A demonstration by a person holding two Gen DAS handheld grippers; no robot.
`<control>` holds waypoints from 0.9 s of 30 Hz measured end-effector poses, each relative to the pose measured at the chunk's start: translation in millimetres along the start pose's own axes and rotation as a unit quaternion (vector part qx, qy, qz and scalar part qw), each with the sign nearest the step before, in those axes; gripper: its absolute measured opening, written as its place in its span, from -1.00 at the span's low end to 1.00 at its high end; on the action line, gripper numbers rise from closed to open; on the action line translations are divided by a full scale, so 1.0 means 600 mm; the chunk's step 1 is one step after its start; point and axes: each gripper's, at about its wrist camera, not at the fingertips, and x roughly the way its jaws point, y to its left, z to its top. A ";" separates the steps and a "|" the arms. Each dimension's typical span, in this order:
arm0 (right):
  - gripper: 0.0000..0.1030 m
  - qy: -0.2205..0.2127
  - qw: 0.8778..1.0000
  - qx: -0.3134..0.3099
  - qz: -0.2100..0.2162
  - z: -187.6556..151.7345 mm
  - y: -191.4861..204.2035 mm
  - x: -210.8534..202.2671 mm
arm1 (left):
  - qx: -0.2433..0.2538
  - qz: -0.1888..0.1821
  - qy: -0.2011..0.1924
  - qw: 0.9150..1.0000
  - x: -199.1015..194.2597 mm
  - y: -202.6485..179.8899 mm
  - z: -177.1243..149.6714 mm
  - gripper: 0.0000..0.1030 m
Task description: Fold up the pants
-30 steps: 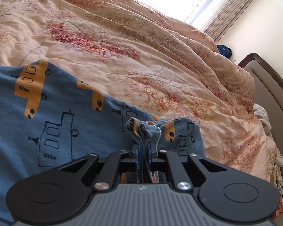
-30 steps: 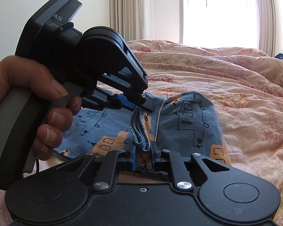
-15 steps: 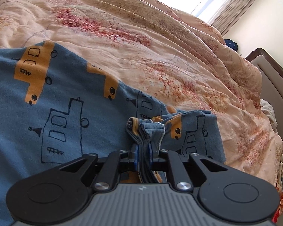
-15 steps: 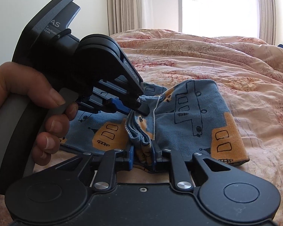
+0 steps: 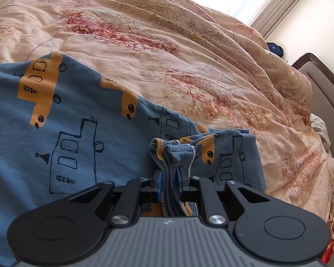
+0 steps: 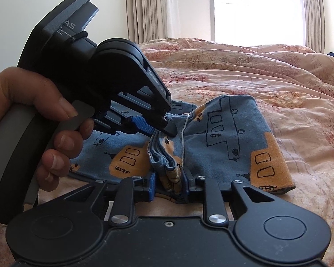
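Note:
The pants [image 5: 73, 120] are blue with orange and black truck prints and lie on the bed. My left gripper [image 5: 169, 178] is shut on a bunched stack of their edges. My right gripper [image 6: 169, 183] is shut on another bunch of the same pants [image 6: 225, 146], close beside the left one. In the right wrist view the left gripper [image 6: 158, 125] comes in from the left, held by a hand, its tips on the cloth just beyond mine. The cloth drapes to both sides of the grippers onto the bed.
A peach floral duvet [image 5: 167, 51] covers the bed, with deep wrinkles. A dark wooden headboard [image 5: 322, 84] and pale crumpled cloth [image 5: 322, 131] are at the right. Curtains and a bright window [image 6: 256, 9] stand beyond the bed.
Both grippers have moved down and forward with the pants, still shut. More of the blue cloth now lies spread on the duvet, and the right-hand flap has settled lower.

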 end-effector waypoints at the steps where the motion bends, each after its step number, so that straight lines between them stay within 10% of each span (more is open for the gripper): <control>1: -0.46 0.000 1.000 -0.002 -0.001 0.000 0.002 -0.001 | 0.004 0.000 0.004 1.000 0.000 -0.002 0.002 -0.72; 27: -0.69 -0.043 0.997 -0.064 -0.012 0.046 0.152 -0.059 | 0.065 0.004 -0.011 0.998 -0.155 0.076 0.051 -0.81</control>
